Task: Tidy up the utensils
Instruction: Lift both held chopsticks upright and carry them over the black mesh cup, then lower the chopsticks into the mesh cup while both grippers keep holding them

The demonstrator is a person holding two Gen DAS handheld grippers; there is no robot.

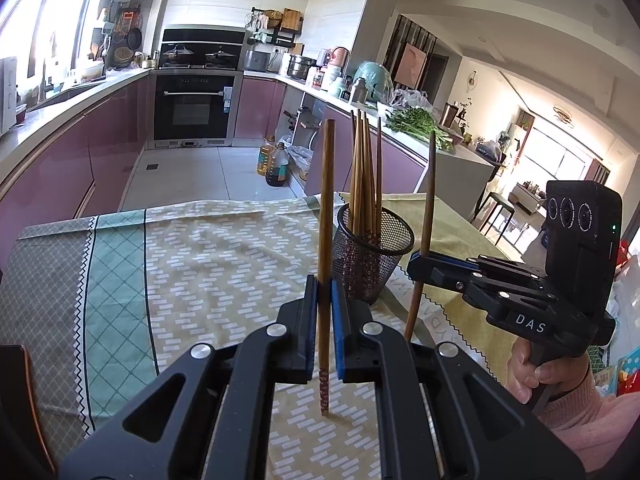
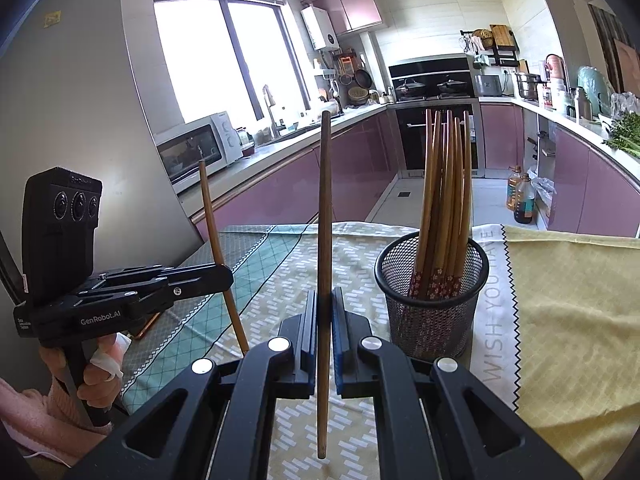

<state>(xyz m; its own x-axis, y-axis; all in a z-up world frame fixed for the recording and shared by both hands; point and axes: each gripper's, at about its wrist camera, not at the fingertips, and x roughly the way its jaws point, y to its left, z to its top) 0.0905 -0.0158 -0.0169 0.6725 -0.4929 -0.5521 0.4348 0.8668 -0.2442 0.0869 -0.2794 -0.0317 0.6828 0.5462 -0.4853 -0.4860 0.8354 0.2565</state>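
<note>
Here, both claws are clamped on chopsticks, one each, upright over the table (image 1: 120, 248).

Left: the left claw (image 1: 325, 292) grips a light wooden chopstick (image 1: 327, 200) about a third of the way up from its lower end. The floral-patterned end points down and sits at or just above the patterned cloth; contact can't be told. Stick near vertical.

Centre: the black mesh holder (image 2: 432, 304) stands on the cloth near the seam with a yellow cloth (image 2: 568, 320). A bundle of matching chopsticks (image 2: 444, 192) is already inside, patterned ends down, leaning together.

Right: the right claw (image 2: 325, 308) pinches a darker chopstick (image 2: 325, 208), also upright, plain end hanging below the pads. In the left wrist view this claw sits just beside the holder.

Judgement on the step in hand: dropping these two into the holder.
- Lift each stick until its lower end clears the rim.
- Bring it over the open part of the mouth, away from the leaning bundle.
- Keep it vertical, lower it, and part the pads only once the tip is well inside.
- One claw at a time, so they don't crowd the rim or tip the light holder.
</note>
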